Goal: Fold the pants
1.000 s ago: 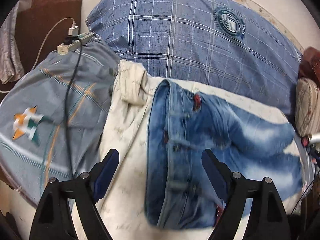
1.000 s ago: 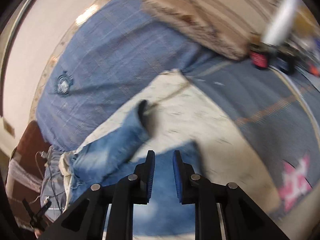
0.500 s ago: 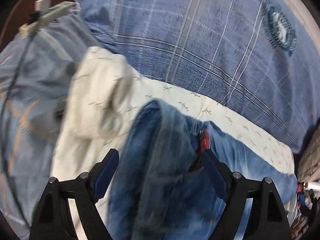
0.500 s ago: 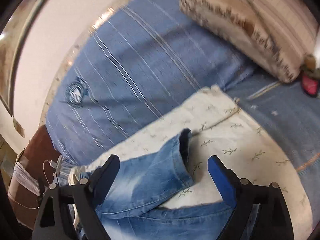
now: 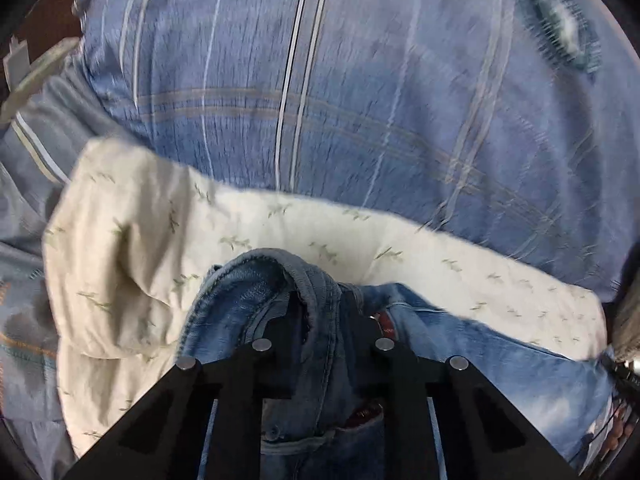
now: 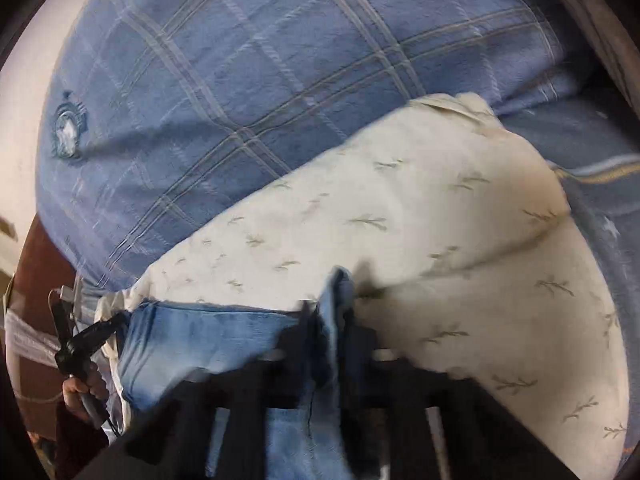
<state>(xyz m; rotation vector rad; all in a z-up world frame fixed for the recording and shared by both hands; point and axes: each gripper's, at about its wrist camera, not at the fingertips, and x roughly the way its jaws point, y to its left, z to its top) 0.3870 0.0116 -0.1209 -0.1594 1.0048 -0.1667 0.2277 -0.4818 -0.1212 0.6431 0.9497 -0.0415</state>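
Note:
Blue jeans [image 5: 480, 364] lie across a cream leaf-print cloth [image 5: 120, 264] on the bed. My left gripper [image 5: 322, 308] is closing on the bunched waistband, and a denim fold is pinched between its fingers. In the right wrist view the jeans [image 6: 200, 340] run leftward from my right gripper [image 6: 332, 320]. Its jaws close on the upturned leg hem [image 6: 340, 280], which stands pressed between them. Far left in that view, a hand [image 6: 84, 392] holds the left gripper [image 6: 116, 320] at the jeans' other end.
A big blue plaid pillow [image 5: 360, 100] lies just behind the cream cloth [image 6: 440, 232]. Grey-blue striped bedding [image 5: 28, 200] spreads to the left, with a blurred power strip [image 5: 36, 76] on it. Small clutter sits at the right edge [image 5: 624, 380].
Both grippers moved forward and down onto the jeans. The left, wide open before, closed on the waistband. The right opened wide, then closed on the leg hem.

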